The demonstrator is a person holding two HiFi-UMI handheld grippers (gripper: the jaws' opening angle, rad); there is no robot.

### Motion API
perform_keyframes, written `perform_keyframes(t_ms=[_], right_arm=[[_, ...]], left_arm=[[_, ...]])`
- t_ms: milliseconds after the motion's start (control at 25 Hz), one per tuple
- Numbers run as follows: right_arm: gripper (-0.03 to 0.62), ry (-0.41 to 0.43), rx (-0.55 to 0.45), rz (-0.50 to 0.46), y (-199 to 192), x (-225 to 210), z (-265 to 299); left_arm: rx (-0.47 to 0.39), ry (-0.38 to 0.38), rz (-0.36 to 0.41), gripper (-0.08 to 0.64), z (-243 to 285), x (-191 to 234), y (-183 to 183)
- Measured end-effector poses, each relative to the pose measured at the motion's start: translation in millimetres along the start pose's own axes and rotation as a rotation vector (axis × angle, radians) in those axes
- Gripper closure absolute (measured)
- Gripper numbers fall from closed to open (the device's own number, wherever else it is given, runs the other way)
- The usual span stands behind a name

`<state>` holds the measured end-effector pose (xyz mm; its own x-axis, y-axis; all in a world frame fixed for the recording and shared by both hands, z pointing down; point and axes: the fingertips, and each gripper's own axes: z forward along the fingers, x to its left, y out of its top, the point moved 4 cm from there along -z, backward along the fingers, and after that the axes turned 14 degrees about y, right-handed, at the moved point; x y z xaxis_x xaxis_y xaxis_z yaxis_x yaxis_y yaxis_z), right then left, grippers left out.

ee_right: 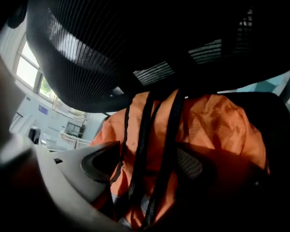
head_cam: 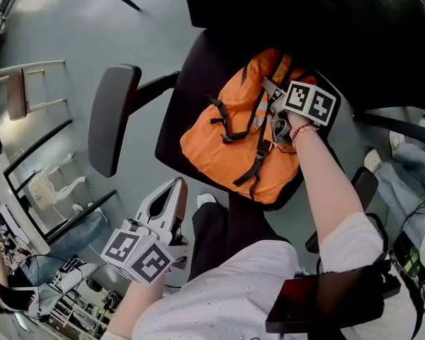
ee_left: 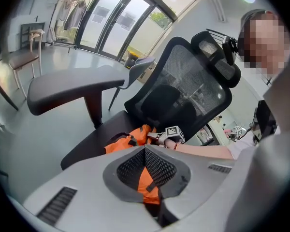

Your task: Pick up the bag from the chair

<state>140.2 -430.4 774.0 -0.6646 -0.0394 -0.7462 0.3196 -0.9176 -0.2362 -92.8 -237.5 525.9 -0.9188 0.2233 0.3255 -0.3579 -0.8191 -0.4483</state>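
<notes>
An orange bag [head_cam: 205, 147] with black straps lies on the black seat [head_cam: 184, 83] of an office chair. My right gripper [head_cam: 273, 110] is down on the bag's upper end, near the backrest. In the right gripper view its jaws [ee_right: 147, 163] stand open, with the black straps [ee_right: 166, 144] running between the two pads over the orange fabric [ee_right: 217, 124]; the pads do not press on them. My left gripper [head_cam: 177, 186] hangs in front of the chair, apart from the bag, jaws shut and empty [ee_left: 145, 149]. The left gripper view shows the bag [ee_left: 118, 143] and the right gripper [ee_left: 159, 137] beyond.
The chair's left armrest [head_cam: 113, 119] sticks out beside the seat, and the mesh backrest [ee_left: 183, 86] rises behind the bag. A metal rack [head_cam: 28, 91] stands at the left on the grey floor. Another person's leg [head_cam: 404, 168] is at the right.
</notes>
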Motion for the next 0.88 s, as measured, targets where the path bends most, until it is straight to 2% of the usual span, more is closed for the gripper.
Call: perform_keyframes(t_ms=[160, 240, 320, 400, 480, 720, 880], right_arm=[[0.264, -0.111, 0.019, -0.053, -5, -2, 4], [0.316, -0.15, 0.024, -0.071, -9, -7, 3], [0.371, -0.136, 0.018, -0.049, -12, -8, 2], [0.469, -0.062, -0.008, 0.034, -14, -5, 1], [0.519, 0.016, -0.058, 0.124, -14, 1, -4], [0.554, 0.241, -0.195, 0.26, -19, 16, -41], [0.564, 0.389, -0.255, 0.242, -17, 45, -72]], left_arm=[[-0.005, 0.0, -0.013, 0.548, -4, 6, -9], [-0.011, 0.003, -0.018, 0.548, -6, 12, -12], [-0.02, 0.008, -0.025, 0.548, -10, 18, -14], [-0.032, 0.009, -0.034, 0.548, -13, 21, -15], [-0.046, 0.002, -0.037, 0.548, -16, 20, -13], [-0.094, -0.044, -0.01, 0.548, -32, 10, -7], [-0.118, -0.061, 0.0, 0.548, -55, 8, -4]])
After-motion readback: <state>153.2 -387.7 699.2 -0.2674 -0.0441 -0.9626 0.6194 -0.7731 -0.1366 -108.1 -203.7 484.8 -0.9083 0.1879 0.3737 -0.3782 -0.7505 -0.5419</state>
